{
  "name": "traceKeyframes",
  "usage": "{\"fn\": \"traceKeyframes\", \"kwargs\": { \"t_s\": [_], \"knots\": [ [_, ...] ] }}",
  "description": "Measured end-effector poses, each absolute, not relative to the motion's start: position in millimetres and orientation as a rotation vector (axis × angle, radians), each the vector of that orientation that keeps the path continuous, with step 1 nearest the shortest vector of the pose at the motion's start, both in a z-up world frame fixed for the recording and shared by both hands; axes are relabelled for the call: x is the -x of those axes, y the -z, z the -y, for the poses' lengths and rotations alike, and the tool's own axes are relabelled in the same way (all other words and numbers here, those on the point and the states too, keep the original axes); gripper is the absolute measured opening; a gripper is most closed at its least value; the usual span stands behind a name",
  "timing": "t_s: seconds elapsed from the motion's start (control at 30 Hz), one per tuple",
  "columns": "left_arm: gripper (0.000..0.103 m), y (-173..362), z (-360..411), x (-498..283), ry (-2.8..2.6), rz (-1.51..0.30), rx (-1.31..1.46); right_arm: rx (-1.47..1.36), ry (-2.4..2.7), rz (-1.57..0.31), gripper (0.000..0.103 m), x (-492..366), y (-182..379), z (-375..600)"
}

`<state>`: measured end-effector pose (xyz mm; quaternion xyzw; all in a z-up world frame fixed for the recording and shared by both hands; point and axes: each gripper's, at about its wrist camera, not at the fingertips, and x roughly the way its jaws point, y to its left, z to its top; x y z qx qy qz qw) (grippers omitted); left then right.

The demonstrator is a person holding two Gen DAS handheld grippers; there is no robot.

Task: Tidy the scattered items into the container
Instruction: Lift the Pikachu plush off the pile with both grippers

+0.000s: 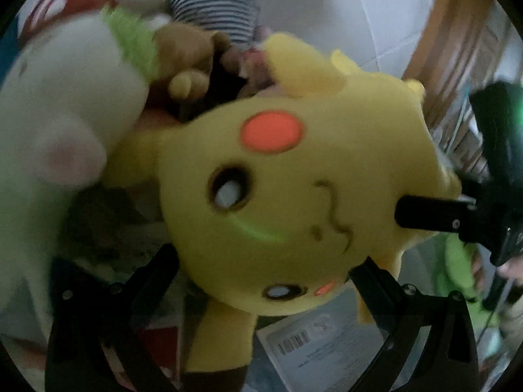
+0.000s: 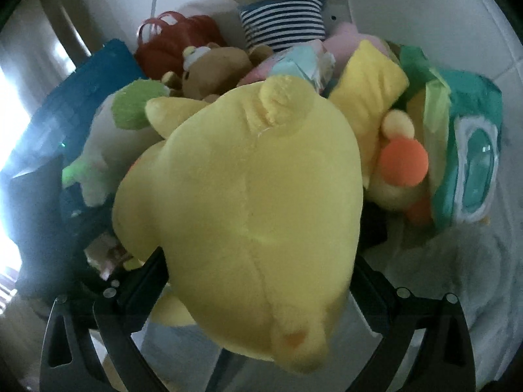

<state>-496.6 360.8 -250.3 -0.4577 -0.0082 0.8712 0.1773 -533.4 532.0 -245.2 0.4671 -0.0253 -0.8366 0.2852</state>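
Filling both views, a yellow Pikachu plush [image 1: 261, 196] lies on top of a heap of soft toys. The left claw [image 1: 264, 268] stands wide with the plush's face between its fingers; whether the pads press on it is unclear. The right claw [image 2: 258, 268] is spread as wide as it goes around the plush's [image 2: 242, 202] back, its black fingertip [image 1: 428, 214] touching the cheek in the left view. Behind the plush sit a brown bear [image 2: 212, 68], a striped-shirt doll [image 2: 284, 19], a white plush with green trim [image 1: 65, 98] and an orange-beaked duck [image 2: 402, 170]. A green packet [image 2: 470, 150] lies at the right, a blue fabric bin [image 2: 88, 75] at the left.
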Motion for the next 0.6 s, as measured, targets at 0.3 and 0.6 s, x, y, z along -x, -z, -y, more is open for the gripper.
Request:
{"fn": "traceKeyframes", "kwargs": {
  "t_s": [0.3, 0.6],
  "knots": [
    [0.101, 253.3, -358.6, 506.4, -2.466, 0.093, 1.278, -1.207, 2.252, 0.055, 0.100, 545.0, 247.7, -529.8],
    [0.090, 221.1, -370.1, 473.8, -2.560, 0.004, 1.159, -0.979, 2.361, 0.028, 0.091, 504.4, 216.8, -533.3]
  ]
}}
